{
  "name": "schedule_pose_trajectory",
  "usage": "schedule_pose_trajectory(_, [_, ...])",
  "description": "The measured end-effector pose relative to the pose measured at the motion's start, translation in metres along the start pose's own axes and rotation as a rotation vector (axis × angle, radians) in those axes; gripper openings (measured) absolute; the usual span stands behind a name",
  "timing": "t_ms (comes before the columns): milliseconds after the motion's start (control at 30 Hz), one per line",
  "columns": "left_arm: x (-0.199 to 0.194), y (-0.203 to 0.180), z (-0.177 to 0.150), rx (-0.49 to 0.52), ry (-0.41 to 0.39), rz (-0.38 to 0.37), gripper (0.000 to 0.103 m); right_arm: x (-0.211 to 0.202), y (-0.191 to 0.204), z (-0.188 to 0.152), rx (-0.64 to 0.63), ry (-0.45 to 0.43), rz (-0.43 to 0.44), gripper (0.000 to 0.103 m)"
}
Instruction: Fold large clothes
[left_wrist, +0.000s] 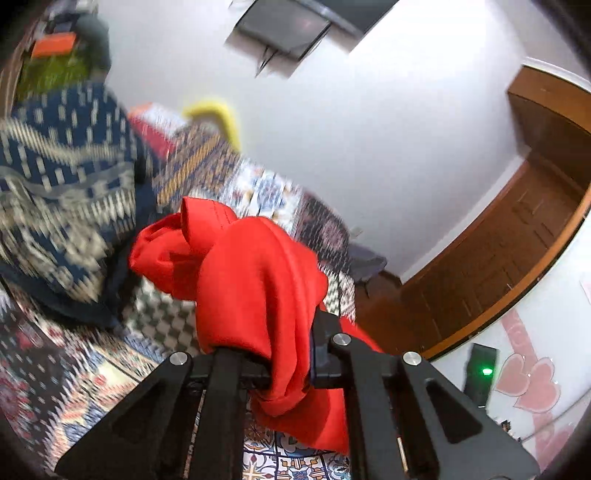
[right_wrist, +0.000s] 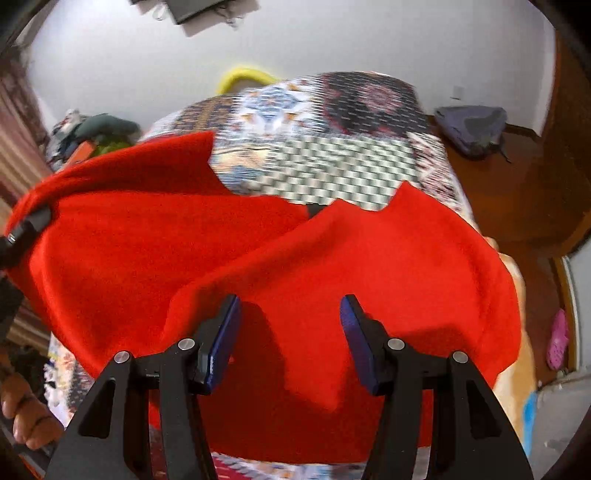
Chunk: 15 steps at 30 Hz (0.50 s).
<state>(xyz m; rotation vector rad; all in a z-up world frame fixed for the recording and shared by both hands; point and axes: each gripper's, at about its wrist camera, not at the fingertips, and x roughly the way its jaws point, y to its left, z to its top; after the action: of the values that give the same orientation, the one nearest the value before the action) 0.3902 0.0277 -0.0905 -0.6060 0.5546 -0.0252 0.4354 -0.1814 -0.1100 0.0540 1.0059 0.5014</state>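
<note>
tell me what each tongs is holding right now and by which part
The left tongs are shut on a bunched fold of the red garment; which part cannot be told. The right tongs are open above it, holding nothing.

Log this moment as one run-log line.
left gripper: shut on red garment | right gripper: open above garment | surface: patchwork bedspread | fold: unfinished
</note>
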Motion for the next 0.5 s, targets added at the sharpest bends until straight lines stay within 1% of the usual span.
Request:
schedule_pose_trajectory(100, [-0.030,-0.010,0.006,0.071,-0.081,0.027,0.008,0.011,0.034,0.002,-0.035,0.005,0.062,0.052])
schedule_pose_trajectory(167, [-0.043,-0.011,0.007,0.100,-0.114,0.048,0.008,0.027,0.055,0.001,-0.045,0.032,0.113,0.052])
schedule_pose_trajectory(267, [-0.050,-0.007,0.007,0.143,-0.148,0.110,0.008,0.060,0.079,-0.007,-0.042,0.116,0.194,0.052])
schedule_pose_trajectory(333, [-0.047,-0.001,0.003,0.165,-0.131,0.143,0.007,0.086,0.089,-0.014,-0.027,0.206,0.243,0.052])
schedule_pose_trajectory(400, [-0.039,0.003,0.000,0.181,-0.103,0.161,0.007,0.108,0.091,-0.023,0.000,0.278,0.253,0.052])
schedule_pose_trajectory(500, [-0.023,0.000,-0.006,0.224,-0.077,0.171,0.007,0.113,0.081,-0.028,0.002,0.298,0.238,0.052])
